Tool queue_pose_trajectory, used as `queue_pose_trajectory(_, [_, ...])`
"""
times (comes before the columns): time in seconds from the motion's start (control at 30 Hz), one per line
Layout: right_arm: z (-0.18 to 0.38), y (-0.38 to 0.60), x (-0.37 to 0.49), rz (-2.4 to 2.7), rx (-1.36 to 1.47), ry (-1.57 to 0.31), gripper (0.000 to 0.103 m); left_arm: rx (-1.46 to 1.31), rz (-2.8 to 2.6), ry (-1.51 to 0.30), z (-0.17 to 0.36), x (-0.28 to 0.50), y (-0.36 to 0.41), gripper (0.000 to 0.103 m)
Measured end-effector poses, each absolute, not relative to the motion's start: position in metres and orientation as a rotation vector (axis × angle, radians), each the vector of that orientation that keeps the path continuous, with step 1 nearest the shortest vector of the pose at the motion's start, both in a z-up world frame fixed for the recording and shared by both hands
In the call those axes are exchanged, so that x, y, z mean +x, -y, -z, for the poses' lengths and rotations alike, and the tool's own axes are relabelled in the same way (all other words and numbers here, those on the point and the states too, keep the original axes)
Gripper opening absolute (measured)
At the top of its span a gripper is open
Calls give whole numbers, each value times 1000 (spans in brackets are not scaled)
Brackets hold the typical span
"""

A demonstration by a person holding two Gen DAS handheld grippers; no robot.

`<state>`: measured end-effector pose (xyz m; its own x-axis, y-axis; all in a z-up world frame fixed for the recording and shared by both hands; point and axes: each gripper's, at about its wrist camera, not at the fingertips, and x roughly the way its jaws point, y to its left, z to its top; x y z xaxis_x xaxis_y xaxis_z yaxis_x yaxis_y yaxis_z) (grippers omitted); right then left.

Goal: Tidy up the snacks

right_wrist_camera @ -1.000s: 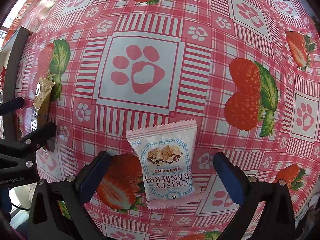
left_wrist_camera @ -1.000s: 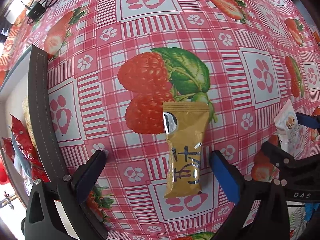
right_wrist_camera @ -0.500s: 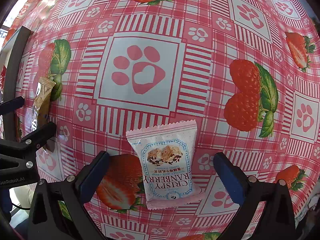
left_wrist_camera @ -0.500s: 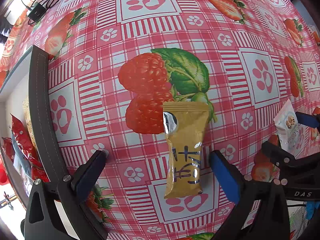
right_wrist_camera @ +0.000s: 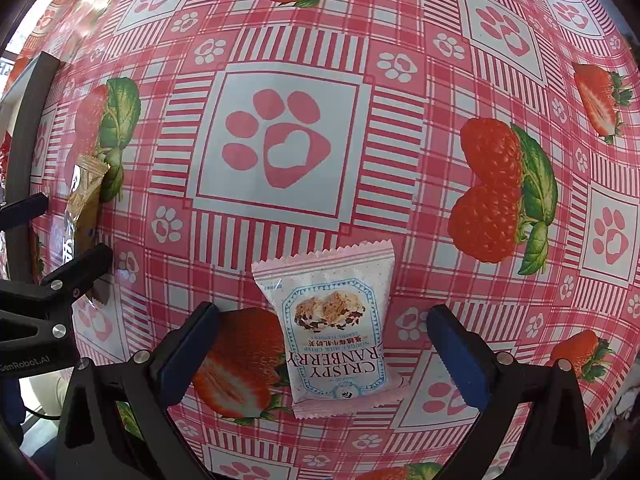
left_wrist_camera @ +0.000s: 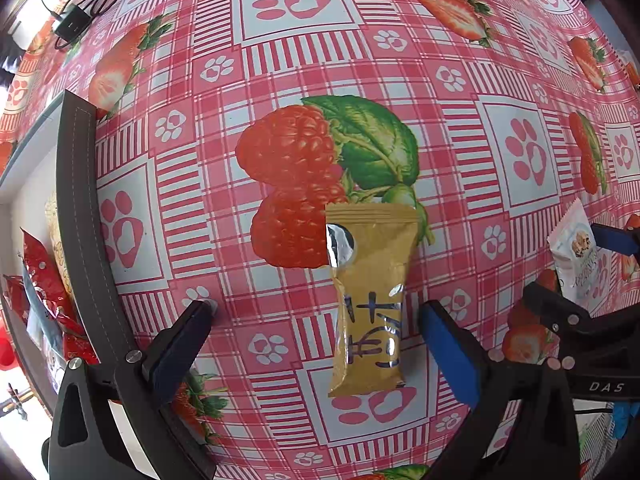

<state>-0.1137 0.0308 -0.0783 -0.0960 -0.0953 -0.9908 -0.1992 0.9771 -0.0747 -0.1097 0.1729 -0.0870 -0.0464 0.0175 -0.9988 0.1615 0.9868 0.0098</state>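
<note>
A gold snack bar packet (left_wrist_camera: 370, 300) lies flat on the strawberry tablecloth, between the fingers of my left gripper (left_wrist_camera: 316, 316), which is open around its lower half, closer to the right finger. A pink-white "Crispy Cranberry" packet (right_wrist_camera: 332, 332) lies between the fingers of my right gripper (right_wrist_camera: 322, 320), which is open around it. The gold packet also shows in the right wrist view (right_wrist_camera: 82, 204), and the cranberry packet in the left wrist view (left_wrist_camera: 576, 252). Neither packet is gripped.
A dark-rimmed white box (left_wrist_camera: 78, 216) at the left holds red snack packets (left_wrist_camera: 44, 280). A black charger and cable (left_wrist_camera: 74, 24) lie at the far left of the table. The right gripper's frame (left_wrist_camera: 580, 328) sits close on the right of the left gripper.
</note>
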Motion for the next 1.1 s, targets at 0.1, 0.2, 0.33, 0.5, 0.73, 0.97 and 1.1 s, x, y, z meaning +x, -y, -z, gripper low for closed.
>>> queue_pose_trajectory(0.1, [78,-31,-114,-89,-224,-1664,103,138,117,-1613,87,-110,-173,103])
queue_pose_trajectory(0.2, [78,-31,-114,-89,-224,-1662,103,138,117,-1613,87,-109,-173,103])
queue_pose_trajectory(0.33, [78,-31,-114,-87,-223,-1667,103,138,117,-1613,87,-109,-173,103])
queue_pose_trajectory(0.5, [78,-31,-114,-87,-222,-1665,103,138,118,-1612,87,-109,-173,103])
queue_pose_trajectory(0.73, [79,-30,-114,-87,-223,-1674,103,138,118,-1614,87,-111,-173,103])
queue_pose_trajectory(0.97, [80,-29,-106,-73,-211,-1734,102,170,136,-1675,89,-106,-171,103])
queue_pose_trajectory(1.1, [74,-28,-108,-70,-206,-1720,91,169,138,-1673,87,-109,-172,97])
